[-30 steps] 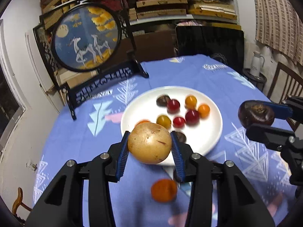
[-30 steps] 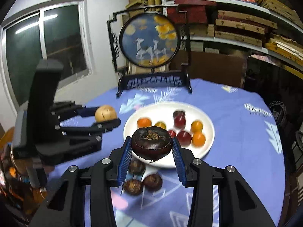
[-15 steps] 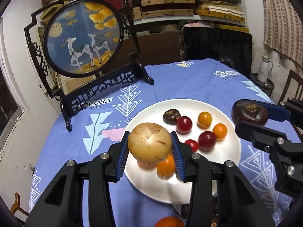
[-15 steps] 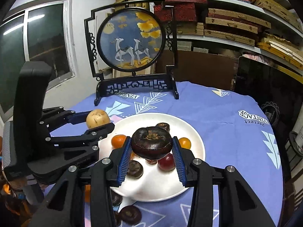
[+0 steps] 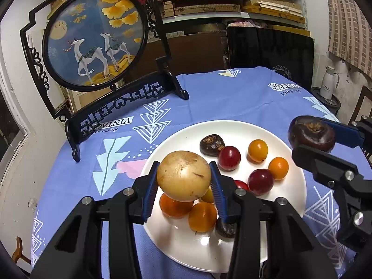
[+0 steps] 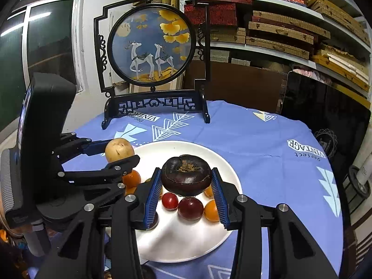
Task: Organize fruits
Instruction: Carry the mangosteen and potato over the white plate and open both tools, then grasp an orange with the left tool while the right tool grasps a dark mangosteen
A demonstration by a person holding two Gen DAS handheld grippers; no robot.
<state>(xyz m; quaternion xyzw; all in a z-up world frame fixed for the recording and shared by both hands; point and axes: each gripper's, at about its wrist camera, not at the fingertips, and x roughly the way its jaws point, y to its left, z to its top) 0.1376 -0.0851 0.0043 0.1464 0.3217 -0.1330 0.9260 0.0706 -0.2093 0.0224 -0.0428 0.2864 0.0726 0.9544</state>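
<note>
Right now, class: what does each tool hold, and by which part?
Left tool: tan round fruit, pinched at its sides. Right tool: dark flat fruit, pinched at its sides.

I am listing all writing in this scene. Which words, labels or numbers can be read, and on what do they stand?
"Perfect VINTAGE": printed on the blue tablecloth, at the right side.
"Perfect VINTAGE": printed again on the tablecloth by the stand of the round deer screen, partly hidden.
Kettle: small marking, too small to read.
No numbers are visible.
</note>
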